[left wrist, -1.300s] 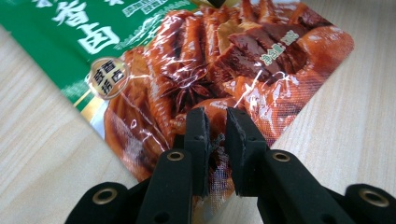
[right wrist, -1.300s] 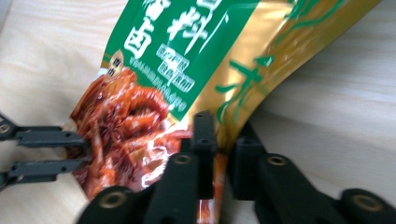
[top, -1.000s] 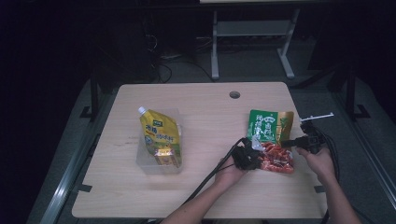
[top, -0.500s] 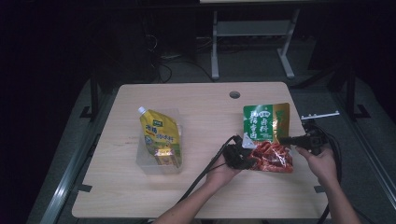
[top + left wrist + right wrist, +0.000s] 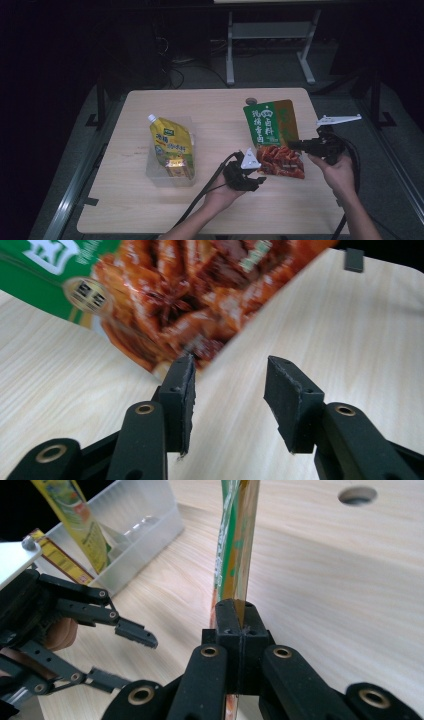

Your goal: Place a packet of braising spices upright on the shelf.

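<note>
My right gripper (image 5: 239, 617) has its jaws clamped on the edge of the green-and-red snack pouch (image 5: 274, 136), holding it tilted up off the table (image 5: 210, 107) at the right side, w/ the clear bin (image 5: 170, 172) and its yellow spout pouch (image 5: 170, 142) well apart to the left. My left gripper (image 5: 230, 385) waits w/ jaws apart at the pouch's lower corner, one pad approx. touching it, tho I can't be sure. Pickup looks done; carrying it to the bin is prob. what's left.
</note>
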The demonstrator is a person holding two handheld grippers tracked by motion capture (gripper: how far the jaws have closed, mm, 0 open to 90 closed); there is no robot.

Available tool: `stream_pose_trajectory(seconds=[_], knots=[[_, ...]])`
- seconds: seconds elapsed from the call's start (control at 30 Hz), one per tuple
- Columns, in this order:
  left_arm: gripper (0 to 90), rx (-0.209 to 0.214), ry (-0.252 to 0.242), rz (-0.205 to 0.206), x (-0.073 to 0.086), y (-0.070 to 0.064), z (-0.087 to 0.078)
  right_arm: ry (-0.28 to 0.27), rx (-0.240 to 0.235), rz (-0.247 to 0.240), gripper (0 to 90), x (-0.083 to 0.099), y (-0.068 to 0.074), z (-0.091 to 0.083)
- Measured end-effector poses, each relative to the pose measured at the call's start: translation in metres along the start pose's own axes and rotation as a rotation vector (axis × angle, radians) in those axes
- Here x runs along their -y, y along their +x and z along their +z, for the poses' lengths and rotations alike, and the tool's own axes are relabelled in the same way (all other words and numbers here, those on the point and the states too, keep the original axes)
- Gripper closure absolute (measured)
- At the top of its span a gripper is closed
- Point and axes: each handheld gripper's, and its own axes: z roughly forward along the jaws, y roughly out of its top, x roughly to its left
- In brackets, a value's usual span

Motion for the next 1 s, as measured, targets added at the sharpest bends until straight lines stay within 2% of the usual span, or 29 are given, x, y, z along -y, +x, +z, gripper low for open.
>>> stream_pose_trajectory(seconds=[0.13,0.27,0.43,0.7,0.83,0.87,1.0], knots=[[51.8,0.011,-0.001,0.009,0.008,-0.002,-0.012,-0.019,-0.030,-0.043,90.0,-0.007,0.009,0.005],[50.5,0.024,-0.013,-0.010,0.018,-0.007,-0.021,-0.021,-0.055,-0.077,90.0,-0.015,0.019,0.013],[49.4,0.034,-0.018,-0.009,0.027,-0.009,-0.033,-0.028,-0.094,-0.109,90.0,-0.025,0.025,0.023],[46.8,0.048,-0.031,-0.019,0.040,-0.013,-0.045,-0.073,-0.164,-0.128,90.0,-0.037,0.033,0.031],[45.8,0.054,-0.035,-0.018,0.044,-0.014,-0.052,-0.083,-0.178,-0.148,90.0,-0.044,0.039,0.035],[45.7,0.052,-0.036,-0.005,0.044,-0.013,-0.053,-0.083,-0.182,-0.155,90.0,-0.046,0.040,0.036],[44.9,0.062,-0.041,-0.017,0.049,-0.016,-0.056,-0.093,-0.192,-0.174,90.0,-0.054,0.048,0.041]])
